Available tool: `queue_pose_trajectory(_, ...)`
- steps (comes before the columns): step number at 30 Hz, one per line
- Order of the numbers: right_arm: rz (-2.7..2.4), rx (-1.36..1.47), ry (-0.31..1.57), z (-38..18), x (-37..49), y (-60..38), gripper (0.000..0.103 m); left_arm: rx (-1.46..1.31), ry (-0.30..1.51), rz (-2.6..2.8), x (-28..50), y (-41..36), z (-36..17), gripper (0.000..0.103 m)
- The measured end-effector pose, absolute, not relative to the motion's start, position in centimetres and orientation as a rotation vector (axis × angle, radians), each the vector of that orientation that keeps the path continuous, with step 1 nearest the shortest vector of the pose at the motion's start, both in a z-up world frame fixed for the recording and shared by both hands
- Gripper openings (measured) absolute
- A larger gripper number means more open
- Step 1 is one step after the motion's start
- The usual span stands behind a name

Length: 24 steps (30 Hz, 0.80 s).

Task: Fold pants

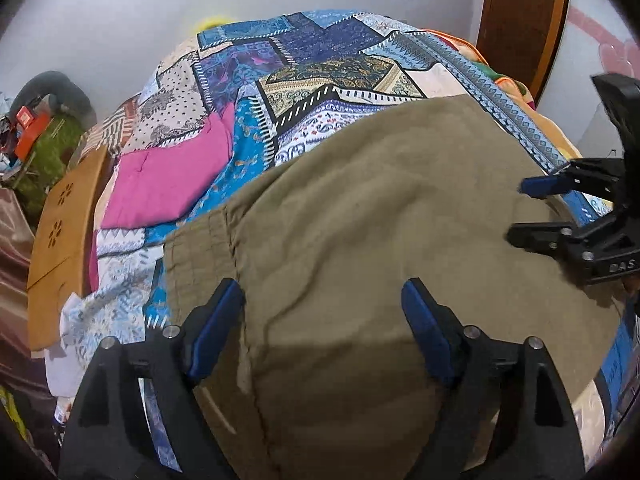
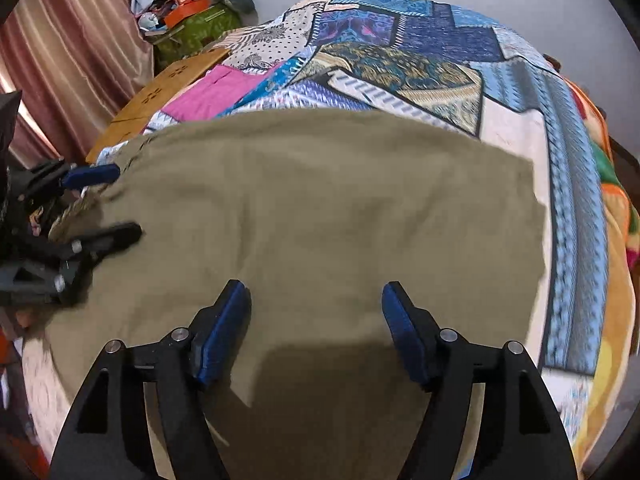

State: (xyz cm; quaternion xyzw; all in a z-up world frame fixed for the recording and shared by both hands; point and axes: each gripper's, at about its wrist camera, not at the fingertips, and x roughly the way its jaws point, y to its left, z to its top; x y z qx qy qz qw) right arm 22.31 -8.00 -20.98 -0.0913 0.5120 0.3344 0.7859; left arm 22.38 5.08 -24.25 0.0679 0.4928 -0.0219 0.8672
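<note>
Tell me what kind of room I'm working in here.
Most likely a bedroom: the pants lie on a bed with a patchwork bedspread, a curtain hangs at one side, and a wooden headboard stands against the wall.

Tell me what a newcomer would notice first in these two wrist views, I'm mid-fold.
The big olive-khaki cotton pants fill the middle of both views, spread flat on the bright blue patchwork-print bedspread. Both tools hang open above the cloth: the left tool near the seamed, stitched edge, the right tool over plain fabric. A folded magenta-pink garment lies on the bedspread beyond the pants, toward the left.
</note>
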Motion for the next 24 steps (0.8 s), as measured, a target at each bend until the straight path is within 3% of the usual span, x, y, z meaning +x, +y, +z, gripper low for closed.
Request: queue_pose_trajectory(24,0.539,-0.055,1.098,-19.9,12.3,-15.9,0.067,0.086,1.028,0.054,13.2,7.7,-23.1,0.094)
